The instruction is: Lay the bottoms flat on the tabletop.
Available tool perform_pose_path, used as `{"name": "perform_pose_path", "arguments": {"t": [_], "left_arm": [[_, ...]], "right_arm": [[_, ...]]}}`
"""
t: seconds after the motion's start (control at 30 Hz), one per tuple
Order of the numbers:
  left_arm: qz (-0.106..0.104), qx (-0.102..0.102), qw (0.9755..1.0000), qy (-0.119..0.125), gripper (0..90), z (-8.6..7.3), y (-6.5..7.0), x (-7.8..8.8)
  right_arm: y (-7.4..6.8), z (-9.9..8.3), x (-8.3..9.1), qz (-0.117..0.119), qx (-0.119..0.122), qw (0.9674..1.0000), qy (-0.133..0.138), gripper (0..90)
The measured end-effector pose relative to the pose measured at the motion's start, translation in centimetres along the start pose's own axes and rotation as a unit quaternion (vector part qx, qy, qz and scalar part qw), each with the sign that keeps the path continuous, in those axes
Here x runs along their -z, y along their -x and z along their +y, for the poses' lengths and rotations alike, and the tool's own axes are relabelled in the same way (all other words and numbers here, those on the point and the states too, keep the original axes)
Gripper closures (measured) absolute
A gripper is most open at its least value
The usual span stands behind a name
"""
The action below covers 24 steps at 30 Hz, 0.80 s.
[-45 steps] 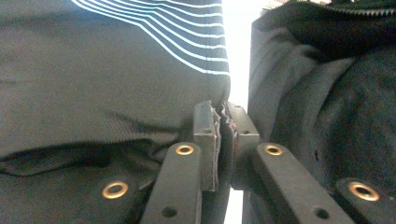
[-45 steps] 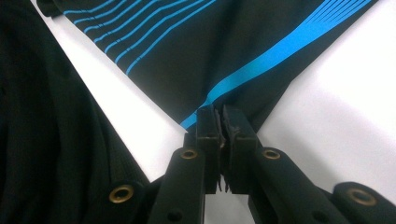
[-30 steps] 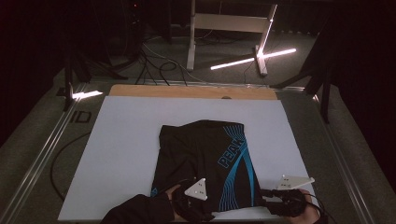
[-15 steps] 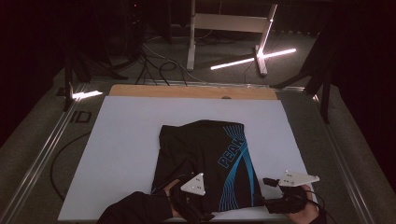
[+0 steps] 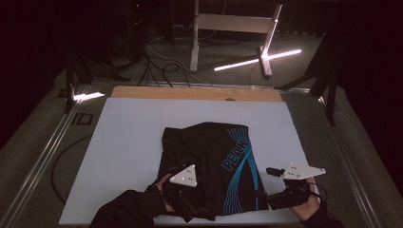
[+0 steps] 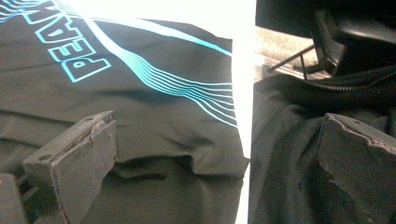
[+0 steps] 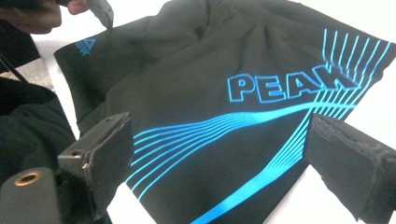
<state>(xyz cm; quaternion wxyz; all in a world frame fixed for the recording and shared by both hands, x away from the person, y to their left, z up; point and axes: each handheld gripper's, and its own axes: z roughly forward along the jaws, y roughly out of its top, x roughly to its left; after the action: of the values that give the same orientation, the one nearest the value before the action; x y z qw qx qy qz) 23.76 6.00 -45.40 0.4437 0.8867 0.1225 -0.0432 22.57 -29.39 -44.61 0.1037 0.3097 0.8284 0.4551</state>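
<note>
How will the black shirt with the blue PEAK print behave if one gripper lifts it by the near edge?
The black shirt will probably be floppy: it lies flat with soft creases. Lifted at one point, it would likely sag and unfold, as it looks folded in layers. It seems light, thin cloth, so a push may bunch it on the white table rather than slide it.

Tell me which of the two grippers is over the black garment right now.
The left gripper, near the garment's plain near-left part. The right gripper sits beside its blue-striped edge, over the white table.

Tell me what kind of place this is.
Probably a lab or studio set up for recording, not a home: a white work mat on a table framed by metal rails, loose cables on the floor beyond, bare light bars, and dark surroundings.
</note>
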Motion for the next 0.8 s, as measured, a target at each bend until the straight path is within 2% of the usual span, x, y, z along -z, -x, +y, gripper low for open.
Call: {"name": "perform_pose_path", "arguments": {"t": [0.17,0.23,0.53,0.57,0.63,0.73,0.8], "left_arm": [[0.011,0.004,0.9999,0.006,0.1,-0.2,-0.6,1.0],[0.021,0.009,0.9997,0.012,0.1,-0.3,-1.1,1.7],[0.064,0.023,0.9972,0.032,0.2,-0.2,-2.9,4.3],[0.064,0.023,0.9972,0.032,0.1,-0.2,-2.9,4.3],[0.083,0.029,0.9956,0.033,0.2,-0.3,-3.6,5.0],[0.092,0.036,0.9944,0.038,0.2,-0.4,-4.2,5.5],[0.106,0.046,0.9925,0.040,0.2,-0.6,-5.0,6.0]], "right_arm": [[0.3,0.8,-0.4,-0.004,0.010,0.9999,0.009,9.3],[0.7,1.5,-0.8,-0.004,0.014,0.9998,0.017,9.3],[2.2,3.1,-2.3,-0.002,0.007,0.9994,0.033,9.4],[2.2,3.1,-2.3,-0.002,0.007,0.9994,0.033,9.4],[3.0,3.7,-2.9,-0.005,0.007,0.9993,0.037,9.4],[3.5,4.1,-3.3,-0.008,0.005,0.9991,0.042,9.4],[4.4,4.5,-3.8,-0.014,-0.005,0.9987,0.048,10.9]]}}
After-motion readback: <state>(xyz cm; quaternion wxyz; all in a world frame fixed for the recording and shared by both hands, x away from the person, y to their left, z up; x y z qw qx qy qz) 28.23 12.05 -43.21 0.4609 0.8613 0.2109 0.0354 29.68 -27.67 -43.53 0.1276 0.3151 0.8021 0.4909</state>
